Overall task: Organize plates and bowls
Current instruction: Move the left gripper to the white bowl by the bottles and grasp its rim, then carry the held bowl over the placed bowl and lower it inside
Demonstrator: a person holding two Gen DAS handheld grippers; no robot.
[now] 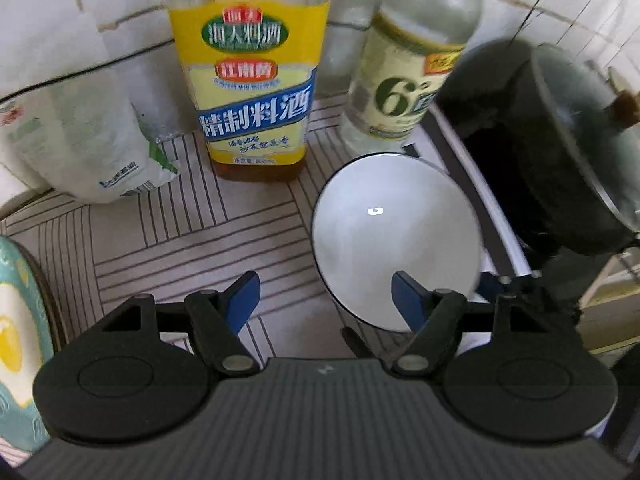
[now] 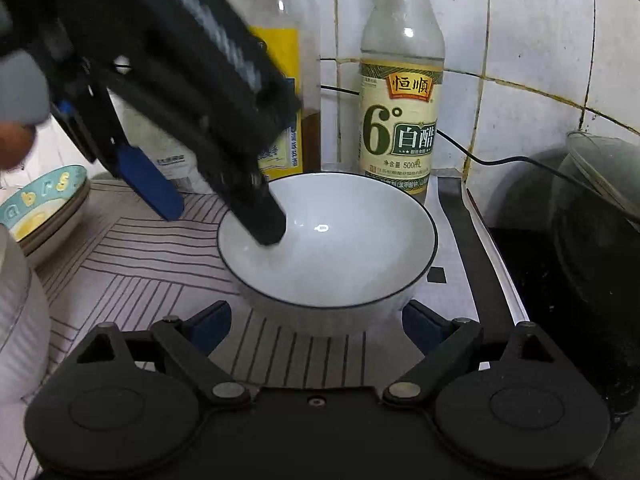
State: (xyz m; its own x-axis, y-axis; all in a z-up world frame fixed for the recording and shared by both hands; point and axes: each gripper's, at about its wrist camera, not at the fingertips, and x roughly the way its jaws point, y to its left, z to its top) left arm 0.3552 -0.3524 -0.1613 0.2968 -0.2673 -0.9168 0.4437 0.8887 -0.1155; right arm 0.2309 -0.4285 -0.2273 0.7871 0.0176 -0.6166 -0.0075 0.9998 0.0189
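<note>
Left gripper first: its blue fingers stand spread with nothing pinched, one of them over the near rim of the white bowl at lower right of centre in the left wrist view. From the right wrist view that same left gripper comes in from the upper left, one dark finger reaching down inside the bowl, the blue one outside its left rim; whether either touches the rim, I cannot tell. Right gripper now: jaws spread wide, blue tips flanking the bowl's near wall at bottom centre, apart from it. The bowl, white with a thin dark rim, stands upright on a line-patterned mat. Behind it, at top centre, a white vinegar bottle, and left of that a yellow-labelled cooking wine bottle against the tiled wall. At the left edge sits a stack of patterned teal dishes, well apart from the bowl. On the right a dark pot with a glass lid sits beside the mat. A white plastic bag slumps at upper left in the left wrist view.
</note>
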